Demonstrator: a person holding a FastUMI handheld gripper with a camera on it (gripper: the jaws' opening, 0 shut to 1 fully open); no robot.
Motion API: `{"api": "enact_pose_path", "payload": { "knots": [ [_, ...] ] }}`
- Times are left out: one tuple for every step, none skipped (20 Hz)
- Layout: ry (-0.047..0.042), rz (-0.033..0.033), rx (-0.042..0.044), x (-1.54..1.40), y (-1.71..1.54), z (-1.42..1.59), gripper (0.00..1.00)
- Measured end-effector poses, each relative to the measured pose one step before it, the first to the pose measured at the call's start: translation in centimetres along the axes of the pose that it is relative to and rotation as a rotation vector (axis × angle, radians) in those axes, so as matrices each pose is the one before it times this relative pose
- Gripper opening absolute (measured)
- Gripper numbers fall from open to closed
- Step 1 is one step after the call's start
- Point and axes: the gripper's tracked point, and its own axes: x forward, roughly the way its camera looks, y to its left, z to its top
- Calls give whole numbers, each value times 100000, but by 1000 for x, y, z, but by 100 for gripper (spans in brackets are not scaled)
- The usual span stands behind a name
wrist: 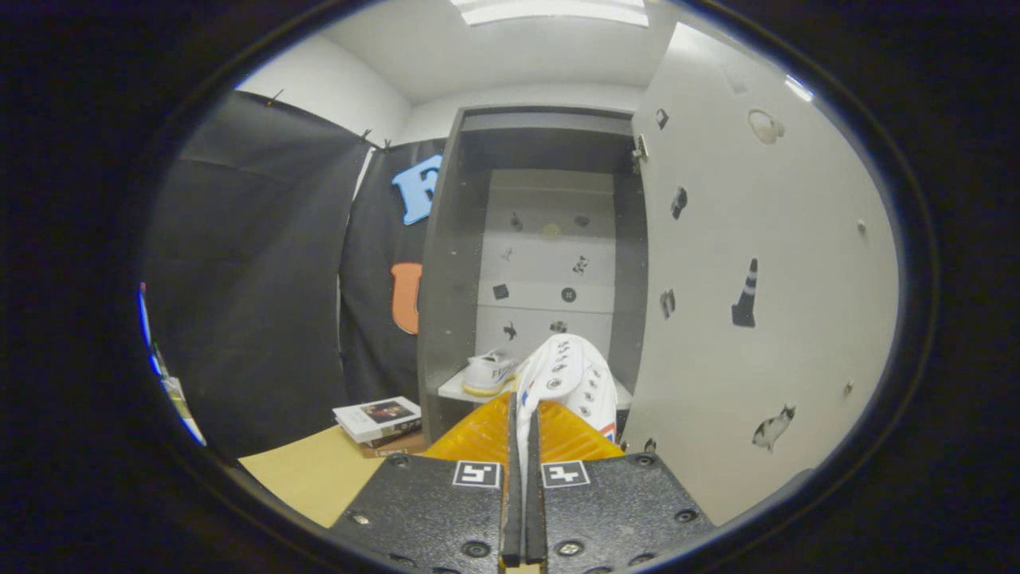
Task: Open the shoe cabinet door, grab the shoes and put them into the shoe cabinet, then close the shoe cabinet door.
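My gripper (523, 414) is shut on a white sneaker (575, 381), pinching a thin part of its upper between both fingers; the shoe hangs just ahead of the fingertips. Straight beyond stands the grey shoe cabinet (446, 263) with its white door (765, 303) swung open to the right. A second white sneaker (488, 372) rests on the cabinet's shelf (450, 391), left of the held shoe. The held shoe hides part of the shelf behind it.
Small stickers dot the open door and the cabinet's back panel (550, 271). A short stack of books (378, 421) lies on the tan floor (311, 470) left of the cabinet. Black cloth walls (255, 271) close the left side.
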Motion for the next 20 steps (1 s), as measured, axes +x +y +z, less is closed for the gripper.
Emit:
{"api": "enact_pose_path", "payload": {
  "knots": [
    [-488, -1660, -284, 618, -764, 1121, 6],
    [-267, -1617, -809, 750, -443, 1023, 6],
    [449, -1135, -2313, 912, -618, 727, 6],
    [92, -884, -1442, 791, -429, 901, 6],
    [-281, -716, -1182, 1200, -203, 1044, 6],
    [44, -334, -1163, 1163, -48, 811, 6],
    [-71, -21, -1342, 950, -5, 603, 6],
    [450, 432, -1747, 1068, 99, 391, 6],
    [502, 50, -1252, 1067, 19, 526, 6],
    [876, -43, -627, 895, 92, 349, 6],
    [1299, -17, -789, 1086, 56, 278, 6],
    [1099, 223, -736, 1085, 236, -7, 6],
    [1165, 213, -1642, 1459, 264, -118, 6],
    [1503, -53, -2079, 1704, 46, -547, 6],
    [1534, -517, -1547, 1698, 53, -382, 6],
    [1726, -448, -1268, 1455, 9, -491, 6],
    [1988, -629, -936, 1472, -50, -715, 6],
    [1796, -294, -1059, 1663, -57, -728, 6],
    [1568, -84, -423, 1793, -51, -840, 6],
    [1271, 123, -468, 1360, -32, -683, 6]
  ]
}}
